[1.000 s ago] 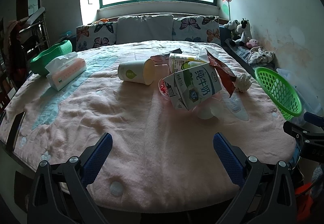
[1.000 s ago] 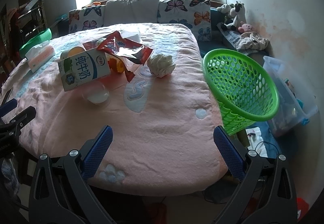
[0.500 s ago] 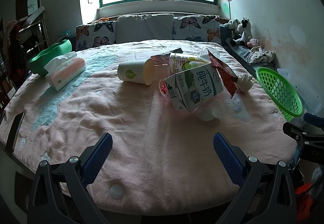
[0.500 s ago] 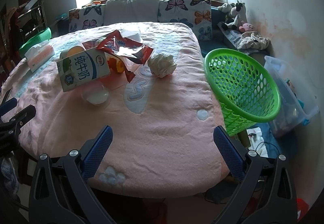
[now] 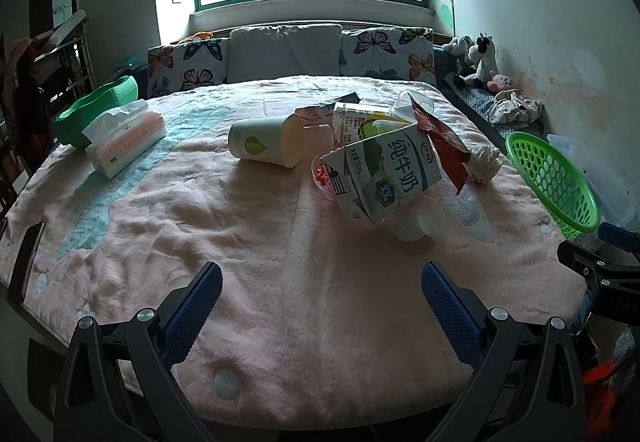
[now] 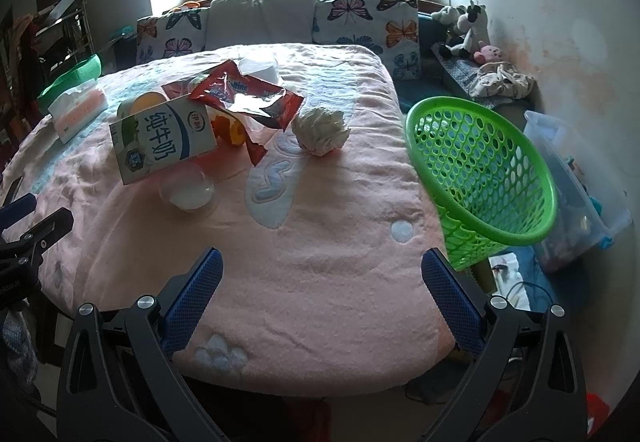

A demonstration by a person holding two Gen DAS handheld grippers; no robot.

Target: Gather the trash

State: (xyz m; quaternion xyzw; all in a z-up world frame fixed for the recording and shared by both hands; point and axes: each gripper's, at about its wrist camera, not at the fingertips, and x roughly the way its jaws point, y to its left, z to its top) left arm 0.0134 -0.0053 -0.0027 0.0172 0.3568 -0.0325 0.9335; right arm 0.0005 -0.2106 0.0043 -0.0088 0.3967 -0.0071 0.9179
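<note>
1. Two grippers hang over the near edge of a pink blanket-covered table point(image 5: 280, 282): the left gripper point(image 5: 320, 306) and the right gripper point(image 6: 322, 296), blue-padded fingers spread wide, grasping nothing.
2. One clear plastic cup point(image 6: 188, 186) lies nearest, partly under a tilted milk carton point(image 5: 384, 174) printed "纯牛奶" with a "3.2g" badge.
3. A red snack wrapper point(image 6: 248, 96), its lettering ending "…ltine", drapes over the pile; a crumpled tissue point(image 6: 320, 130) sits just beside it.
4. A tipped paper cup point(image 5: 266, 140) bears a green leaf logo.
5. A green mesh basket point(image 6: 480, 170) stands off the table's right edge.
6. A tissue pack point(image 5: 124, 138) rests far left.
</note>
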